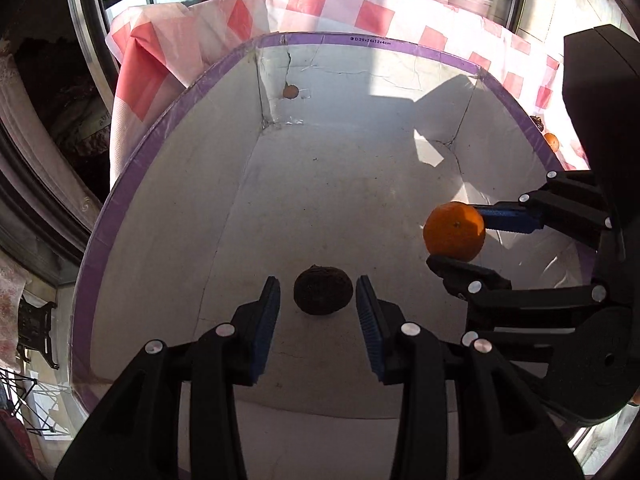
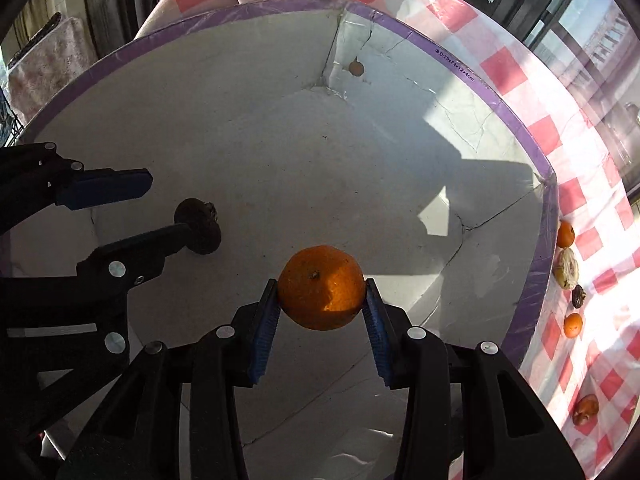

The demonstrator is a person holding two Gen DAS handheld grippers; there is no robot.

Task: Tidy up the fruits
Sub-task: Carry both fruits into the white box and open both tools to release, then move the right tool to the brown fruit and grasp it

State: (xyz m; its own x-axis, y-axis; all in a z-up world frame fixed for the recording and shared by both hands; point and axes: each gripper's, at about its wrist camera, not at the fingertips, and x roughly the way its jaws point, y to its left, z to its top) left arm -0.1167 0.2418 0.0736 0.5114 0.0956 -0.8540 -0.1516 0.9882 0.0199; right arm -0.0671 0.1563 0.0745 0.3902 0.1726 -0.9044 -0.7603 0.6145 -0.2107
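A white cardboard box (image 1: 360, 39) with a purple rim fills both views. On its floor lies a dark brown wrinkled fruit (image 1: 323, 295), between the blue pads of my left gripper (image 1: 318, 284). A narrow gap shows on each side of the fruit, so the pads are not pressing on it. My right gripper (image 2: 320, 284) is shut on an orange mandarin (image 2: 322, 288), held just above the box floor. In the left wrist view the mandarin (image 1: 454, 230) and right gripper (image 1: 454, 236) sit to the right of the dark fruit. The right wrist view shows the left gripper (image 2: 168, 204) around the dark fruit (image 2: 200, 210) at the left.
The box stands on a red and white checked cloth (image 2: 504, 68). On the cloth to the right of the box lie a mandarin (image 2: 565, 234), a pale fruit (image 2: 567, 268), a small dark fruit (image 2: 578, 296), another mandarin (image 2: 573, 325) and a brownish fruit (image 2: 586, 409). Windows are behind.
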